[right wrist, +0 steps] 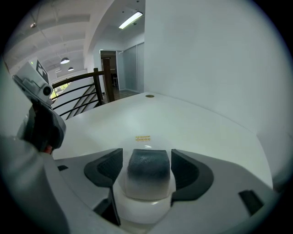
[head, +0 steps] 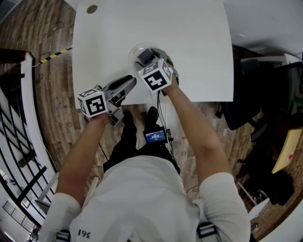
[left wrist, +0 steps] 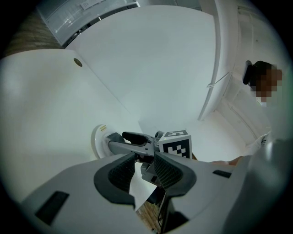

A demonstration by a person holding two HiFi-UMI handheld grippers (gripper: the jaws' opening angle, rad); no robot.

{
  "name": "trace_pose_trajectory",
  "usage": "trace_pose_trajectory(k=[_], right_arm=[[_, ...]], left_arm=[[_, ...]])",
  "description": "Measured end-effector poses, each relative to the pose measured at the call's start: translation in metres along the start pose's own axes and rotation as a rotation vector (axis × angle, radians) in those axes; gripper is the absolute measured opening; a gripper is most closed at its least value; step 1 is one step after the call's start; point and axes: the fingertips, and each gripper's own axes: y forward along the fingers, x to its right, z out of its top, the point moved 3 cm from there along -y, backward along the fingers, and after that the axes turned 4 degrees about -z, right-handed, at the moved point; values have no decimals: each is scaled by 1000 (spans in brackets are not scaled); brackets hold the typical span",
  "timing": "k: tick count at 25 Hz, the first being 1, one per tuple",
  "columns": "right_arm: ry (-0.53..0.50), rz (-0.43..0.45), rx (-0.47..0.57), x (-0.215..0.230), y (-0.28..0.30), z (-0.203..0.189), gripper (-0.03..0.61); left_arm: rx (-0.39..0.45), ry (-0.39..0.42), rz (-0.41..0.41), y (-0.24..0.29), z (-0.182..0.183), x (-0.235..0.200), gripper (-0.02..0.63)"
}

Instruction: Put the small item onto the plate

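The small item (right wrist: 147, 176), a block that is dark grey on top and fades to white, sits on the white plate (right wrist: 137, 215). My right gripper (right wrist: 147, 168) is open, with a jaw on either side of the item and a thin gap at each side. In the head view the right gripper (head: 147, 60) is over the plate (head: 135, 49), near the table's front edge. My left gripper (head: 129, 82) hovers to the left of the plate at the table edge. Its jaws (left wrist: 145, 171) show a narrow gap with nothing in it. The left gripper view shows the plate (left wrist: 97, 141).
The white table (head: 189, 47) has a round grommet hole (head: 92, 9) at its far left corner. A black stair railing (head: 19, 123) runs along the left, and dark chairs (head: 246, 104) stand to the right. Wooden floor lies below the table's front edge.
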Motion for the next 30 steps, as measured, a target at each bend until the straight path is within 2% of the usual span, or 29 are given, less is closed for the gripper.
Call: trace_pose_trajectory(k=[10, 12, 21, 30], right_arm=[[58, -13, 111, 0, -48, 28, 311], [62, -26, 139, 2, -63, 33, 224], [34, -92, 280, 1, -140, 50, 3], [42, -119, 407, -7, -219, 64, 1]], left_arm=[[69, 37, -55, -14, 16, 34, 114], [87, 46, -73, -17, 20, 44, 114], [135, 100, -171, -32, 24, 103, 114], [175, 134, -239, -53, 19, 158, 114]])
